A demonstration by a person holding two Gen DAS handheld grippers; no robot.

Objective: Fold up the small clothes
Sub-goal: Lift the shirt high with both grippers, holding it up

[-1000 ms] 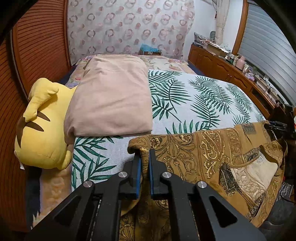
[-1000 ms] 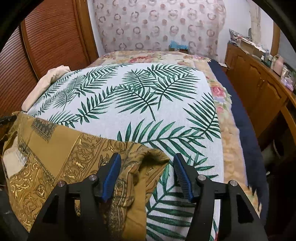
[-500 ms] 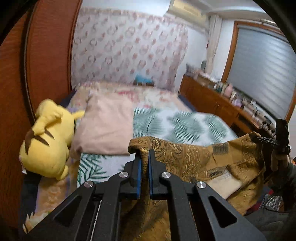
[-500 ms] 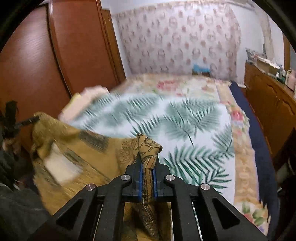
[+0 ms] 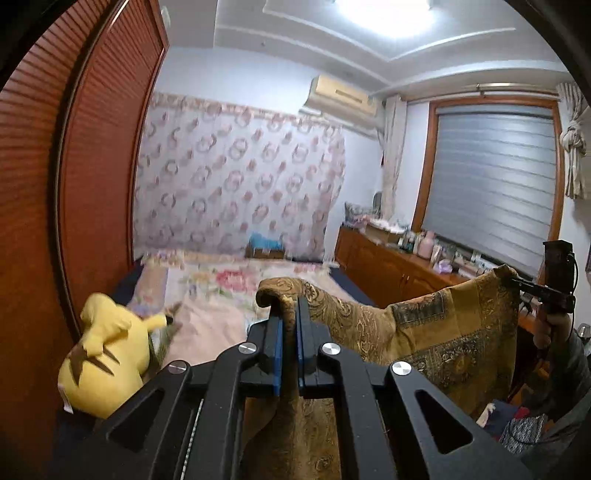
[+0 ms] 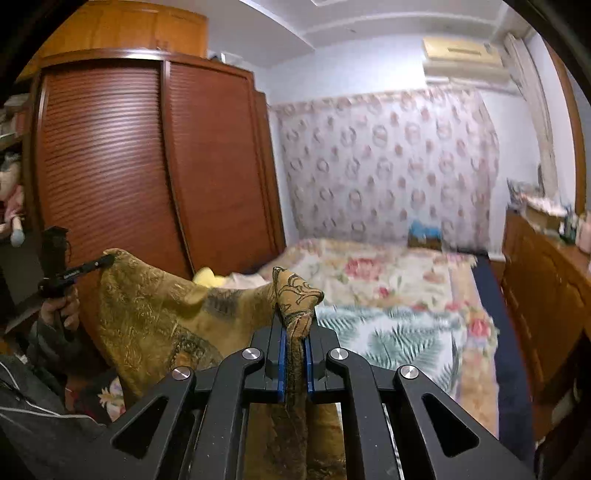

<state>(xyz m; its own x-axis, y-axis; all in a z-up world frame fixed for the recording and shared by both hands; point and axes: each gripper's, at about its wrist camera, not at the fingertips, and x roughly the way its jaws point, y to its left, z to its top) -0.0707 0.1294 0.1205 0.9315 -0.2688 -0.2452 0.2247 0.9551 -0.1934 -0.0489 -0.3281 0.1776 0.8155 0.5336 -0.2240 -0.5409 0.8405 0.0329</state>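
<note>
Two grips carry everything: above the bed we hold the brown patterned garment in the air, stretched between left gripper and right gripper, each with jaws clamped on one top corner. Thin bunched cloth could slip free if we pull apart too hard, dropping it crumpled near the yellow plush

I observe a louvred wooden wardrobe left of the bed, a patterned curtain behind it, a shuttered window and a lit ceiling light.
</note>
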